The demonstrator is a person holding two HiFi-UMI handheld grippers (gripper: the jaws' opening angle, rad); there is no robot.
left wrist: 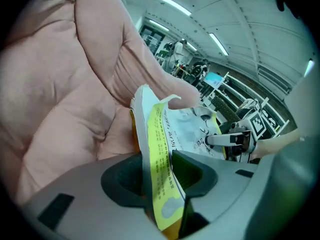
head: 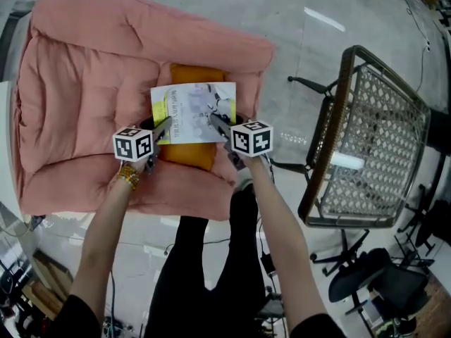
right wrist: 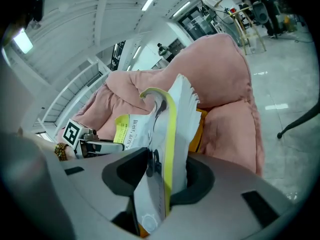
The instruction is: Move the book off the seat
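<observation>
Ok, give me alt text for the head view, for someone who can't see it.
Seen from above, a person's left gripper and right gripper clamp opposite edges of a white and yellow book over an orange cushion on a pink padded armchair. A wicker chair is at the right.

The book [head: 194, 111] lies over a cushion [head: 189, 155] in the middle of the seat [head: 70, 83]. The left gripper [head: 166, 123] is at the book's left edge and the right gripper [head: 215, 118] at its right edge, each edge clamped between that gripper's jaws. Right of the seat, apart from it, a wicker chair [head: 380, 139] stands on the floor [head: 303, 48]. An office chair [head: 380, 284] is nearer the person.
</observation>
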